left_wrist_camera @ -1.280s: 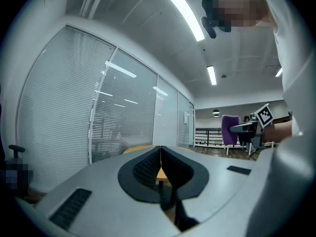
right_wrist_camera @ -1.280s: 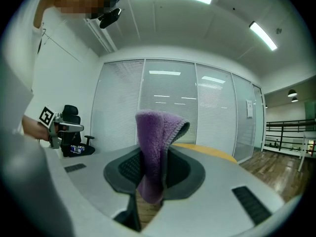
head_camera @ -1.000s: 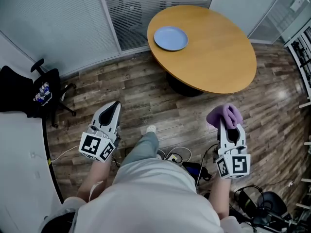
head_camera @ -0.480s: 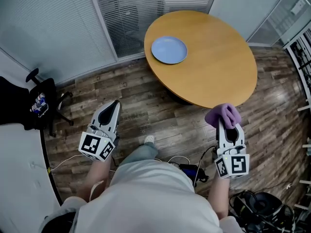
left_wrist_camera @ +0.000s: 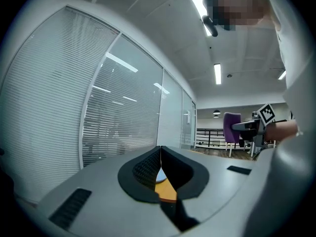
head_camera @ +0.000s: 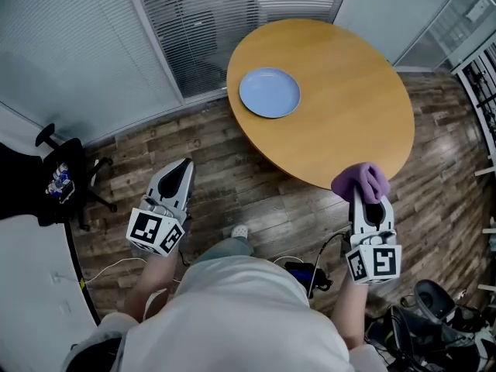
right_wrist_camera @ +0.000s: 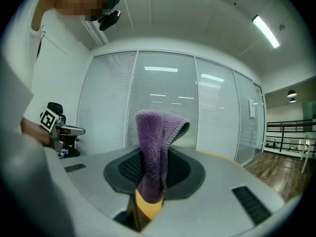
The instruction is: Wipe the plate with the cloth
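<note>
Right gripper (head_camera: 364, 200) around half-hidden cloth (head_camera: 358, 180)

Your cloth (head_camera: 360, 181) is soft and fuzzy, like a towel. The plate (head_camera: 269, 92) looks smooth and a little shiny. The table (head_camera: 349, 91) is smooth wood with a dull top. The floor (head_camera: 232, 184) is wood boards, shiny in spots. Your left gripper (head_camera: 184, 167) and right gripper (head_camera: 364, 195) look like smooth grey plastic, and their black pads (left_wrist_camera: 143, 169) are bumpy.
</note>
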The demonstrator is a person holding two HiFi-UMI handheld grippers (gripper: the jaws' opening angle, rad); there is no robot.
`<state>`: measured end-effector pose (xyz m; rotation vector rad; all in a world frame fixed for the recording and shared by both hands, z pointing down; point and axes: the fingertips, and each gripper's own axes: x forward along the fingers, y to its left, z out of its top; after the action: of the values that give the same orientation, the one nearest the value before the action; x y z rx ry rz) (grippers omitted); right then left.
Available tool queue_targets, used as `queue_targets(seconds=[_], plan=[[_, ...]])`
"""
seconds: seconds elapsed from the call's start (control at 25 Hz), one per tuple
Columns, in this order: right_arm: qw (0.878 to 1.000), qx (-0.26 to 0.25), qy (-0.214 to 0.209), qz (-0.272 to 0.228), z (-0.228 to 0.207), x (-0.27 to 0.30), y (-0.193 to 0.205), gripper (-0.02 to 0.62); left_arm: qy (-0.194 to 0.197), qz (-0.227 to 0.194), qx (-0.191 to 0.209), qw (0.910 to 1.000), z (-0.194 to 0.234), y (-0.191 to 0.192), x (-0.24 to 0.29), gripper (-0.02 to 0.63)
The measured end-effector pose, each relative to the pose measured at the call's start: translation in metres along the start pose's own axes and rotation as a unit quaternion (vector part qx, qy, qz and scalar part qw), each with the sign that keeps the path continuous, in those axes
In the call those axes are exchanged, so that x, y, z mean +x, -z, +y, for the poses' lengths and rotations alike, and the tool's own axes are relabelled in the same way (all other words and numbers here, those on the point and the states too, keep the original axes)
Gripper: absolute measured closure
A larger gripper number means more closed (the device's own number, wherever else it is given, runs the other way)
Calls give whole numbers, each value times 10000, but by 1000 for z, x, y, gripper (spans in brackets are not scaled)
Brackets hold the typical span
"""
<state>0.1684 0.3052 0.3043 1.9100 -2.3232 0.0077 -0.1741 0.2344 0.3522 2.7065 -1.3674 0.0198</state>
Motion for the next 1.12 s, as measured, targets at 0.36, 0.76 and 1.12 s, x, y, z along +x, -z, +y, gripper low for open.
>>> queue_targets(seconds=[0.36, 0.76, 1.12], plan=[[9999, -88, 48, 111, 1, 52, 0, 509, 46, 13, -48, 10000, 43, 0, 39, 592], [9999, -26, 3, 127, 7, 78, -4, 509, 27, 59, -80, 9999, 63, 0, 48, 593], [9997, -70, -196, 85, 9, 93, -10, 509, -145, 88, -125, 9998, 68, 0, 41, 592]])
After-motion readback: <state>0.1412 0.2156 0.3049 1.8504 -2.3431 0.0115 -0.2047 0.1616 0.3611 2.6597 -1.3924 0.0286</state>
